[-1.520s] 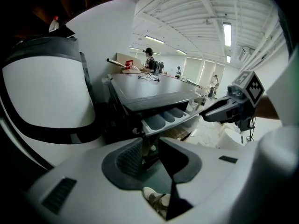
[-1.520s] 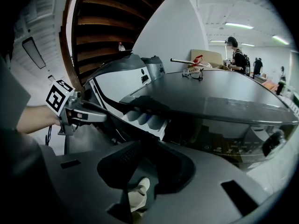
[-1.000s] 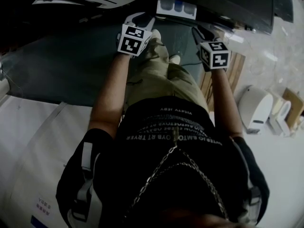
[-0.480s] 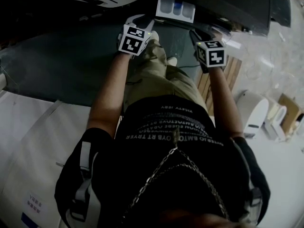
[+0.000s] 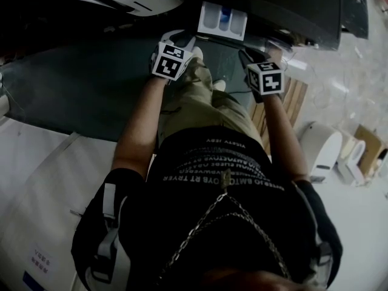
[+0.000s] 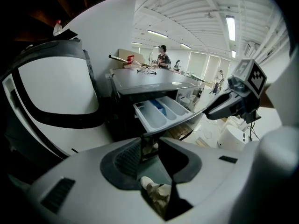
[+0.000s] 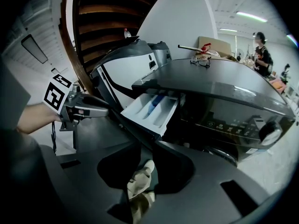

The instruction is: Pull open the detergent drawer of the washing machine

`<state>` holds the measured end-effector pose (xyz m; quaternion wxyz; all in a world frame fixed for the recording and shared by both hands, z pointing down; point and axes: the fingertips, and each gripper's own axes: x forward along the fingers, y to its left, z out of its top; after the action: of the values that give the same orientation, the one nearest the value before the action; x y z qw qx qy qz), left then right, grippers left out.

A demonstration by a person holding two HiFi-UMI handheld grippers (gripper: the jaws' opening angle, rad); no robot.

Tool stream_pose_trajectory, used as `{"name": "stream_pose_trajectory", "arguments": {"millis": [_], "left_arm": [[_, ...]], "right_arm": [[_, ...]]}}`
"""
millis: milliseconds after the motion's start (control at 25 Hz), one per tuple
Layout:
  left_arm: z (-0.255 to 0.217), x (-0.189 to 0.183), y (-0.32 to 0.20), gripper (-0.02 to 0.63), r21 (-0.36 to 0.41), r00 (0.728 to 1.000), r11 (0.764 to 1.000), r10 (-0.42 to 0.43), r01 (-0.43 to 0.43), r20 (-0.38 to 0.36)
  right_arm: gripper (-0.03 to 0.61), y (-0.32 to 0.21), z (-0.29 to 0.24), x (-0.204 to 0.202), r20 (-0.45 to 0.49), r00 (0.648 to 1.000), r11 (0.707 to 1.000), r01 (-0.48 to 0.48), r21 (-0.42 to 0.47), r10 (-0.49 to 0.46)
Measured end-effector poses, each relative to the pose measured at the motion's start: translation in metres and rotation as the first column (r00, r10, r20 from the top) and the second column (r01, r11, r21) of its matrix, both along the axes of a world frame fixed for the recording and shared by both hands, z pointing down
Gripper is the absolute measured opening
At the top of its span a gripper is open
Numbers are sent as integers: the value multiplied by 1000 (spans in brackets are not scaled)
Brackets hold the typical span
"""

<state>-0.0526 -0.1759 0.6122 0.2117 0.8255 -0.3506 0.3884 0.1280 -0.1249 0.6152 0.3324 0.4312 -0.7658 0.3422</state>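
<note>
The dark washing machine [image 5: 291,5] is seen at the top of the head view. Its white detergent drawer [image 5: 222,20] is already pulled well out of the front, with the compartments exposed and a blue insert in the middle one. The drawer is untouched. The left gripper [image 5: 180,38] is held just below and left of it and the right gripper [image 5: 251,54] below and right, both near it but apart from it. In the left gripper view the drawer [image 6: 161,113] is seen beyond the jaws, which are parted by a narrow gap with nothing clamped. Only a trouser leg and shoe [image 6: 149,183] are seen through the gap. The same is shown in the right gripper view: a narrow gap, nothing held, the drawer [image 7: 152,111] ahead. The pull is judged done, and the step in hand looks like standing off. If more travel is wanted, the front lip would need to be hooked and drawn straight out. Compared with a second ago, the drawer was already out and both grippers were already off it. Only a small drift is noted, with the right gripper a little nearer the middle.
</note>
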Motion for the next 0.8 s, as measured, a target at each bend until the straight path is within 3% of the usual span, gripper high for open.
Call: {"name": "stream_pose_trajectory", "arguments": {"millis": [400,800], "left_arm": [[-4,3,10,104,34,1000,999,24,-24,-19],[-4,1,25,104,4,999,999,43,-43,-16]], "right_arm": [[77,16,-7,-6,5,1000,1000,1,-23,-1],[77,29,-1,-6,32,999,999,-34,-39,36]]}}
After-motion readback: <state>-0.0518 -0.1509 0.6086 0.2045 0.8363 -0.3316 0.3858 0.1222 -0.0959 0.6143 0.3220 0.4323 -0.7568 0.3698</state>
